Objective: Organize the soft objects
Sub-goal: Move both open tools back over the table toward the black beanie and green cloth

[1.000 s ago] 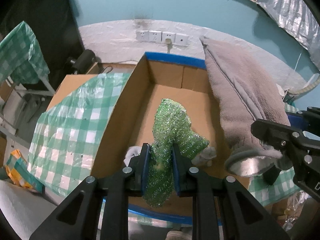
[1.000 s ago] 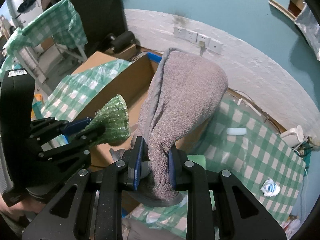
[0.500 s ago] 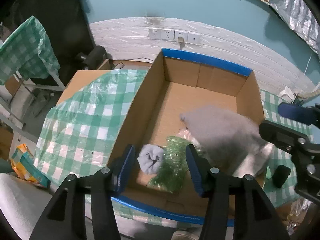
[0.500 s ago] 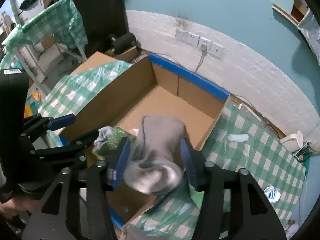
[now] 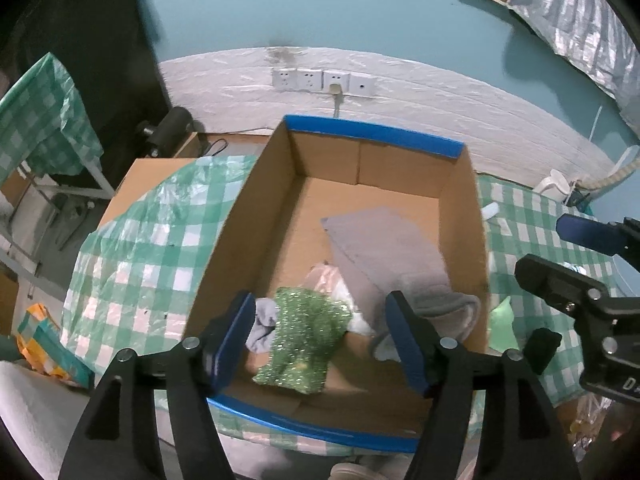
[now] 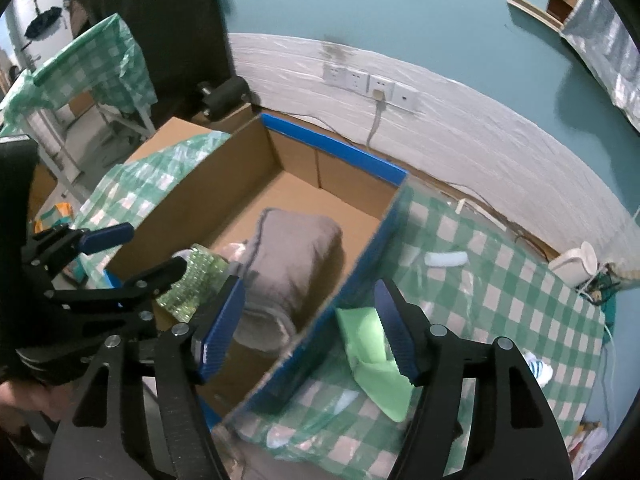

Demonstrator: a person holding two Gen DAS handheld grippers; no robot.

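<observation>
A cardboard box (image 5: 256, 184) with blue-taped rims stands on a green checked tablecloth. Inside lie a sparkly green cloth (image 5: 308, 340), a grey towel (image 5: 384, 248), a small pale grey cloth (image 5: 262, 326) and a clear plastic bag (image 5: 326, 280). My left gripper (image 5: 320, 340) is open and empty above the box's near end, over the green cloth. My right gripper (image 6: 308, 328) is open and empty above the box's right wall (image 6: 360, 260); the towel (image 6: 296, 256) lies below its left finger. A light green cloth (image 6: 372, 356) lies on the table outside the box.
The checked tablecloth (image 6: 500, 300) extends right of the box with a small white tube (image 6: 446, 258) and a white jug (image 6: 576, 266) near the wall. Wall sockets (image 5: 320, 80) are behind. Another covered table (image 6: 92, 64) stands at the far left.
Both grippers opened: the left released the sparkly green cloth and the right released the grey towel. Both fell into the box and now lie there.
</observation>
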